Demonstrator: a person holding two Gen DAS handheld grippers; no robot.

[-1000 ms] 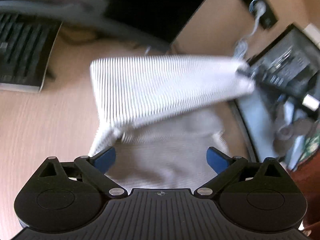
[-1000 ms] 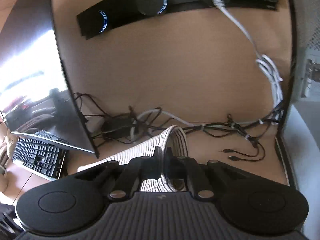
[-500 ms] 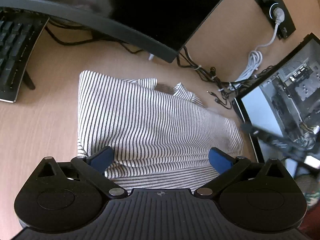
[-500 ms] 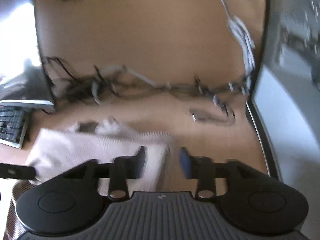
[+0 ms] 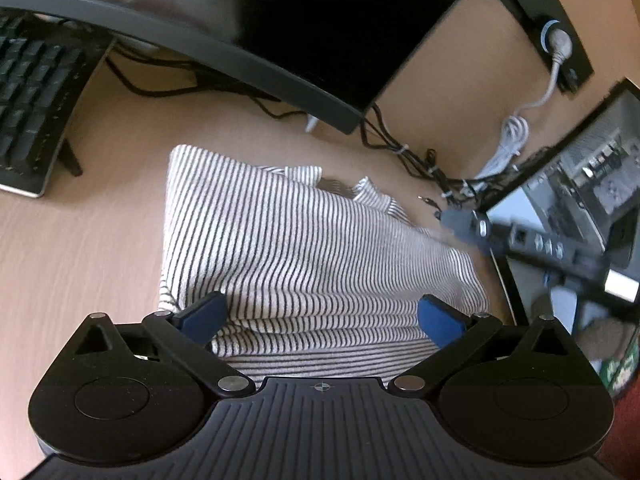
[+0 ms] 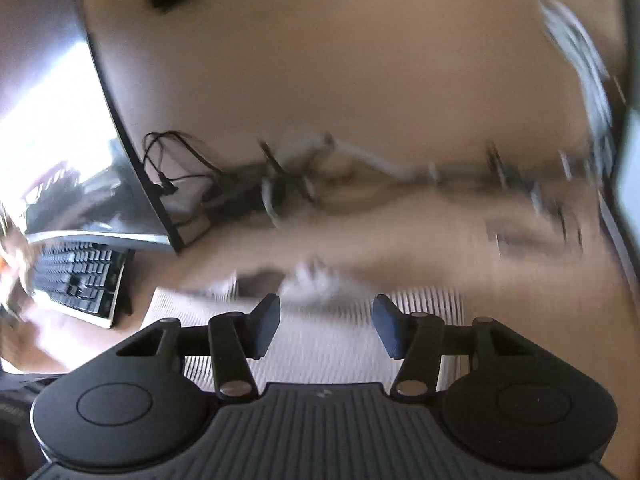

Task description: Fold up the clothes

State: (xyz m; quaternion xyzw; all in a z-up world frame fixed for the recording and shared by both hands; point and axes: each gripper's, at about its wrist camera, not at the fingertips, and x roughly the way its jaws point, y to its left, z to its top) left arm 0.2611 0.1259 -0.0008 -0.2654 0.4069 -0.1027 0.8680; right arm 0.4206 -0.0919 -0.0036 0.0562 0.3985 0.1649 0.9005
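Observation:
A white shirt with thin dark stripes (image 5: 304, 256) lies folded on the wooden desk (image 5: 72, 264), its collar toward the monitor. My left gripper (image 5: 320, 318) hovers over the shirt's near edge, open wide, with nothing between its blue pads. In the left wrist view the right gripper (image 5: 472, 228) shows as a blurred grey shape at the shirt's far right corner. The right wrist view is motion-blurred: the right gripper (image 6: 326, 326) is open above the striped shirt (image 6: 320, 344), empty.
A curved monitor (image 5: 248, 32) stands just behind the shirt, a black keyboard (image 5: 28, 112) to the left. Tangled cables (image 5: 432, 168) and a power strip (image 5: 548, 28) lie at the back right. An open computer case (image 5: 580, 184) borders the right side.
The right gripper, shut on the shirt's lifted edge a second ago, has laid it down and opened. The shirt now lies flat and folded. The left gripper stayed open, nearly still.

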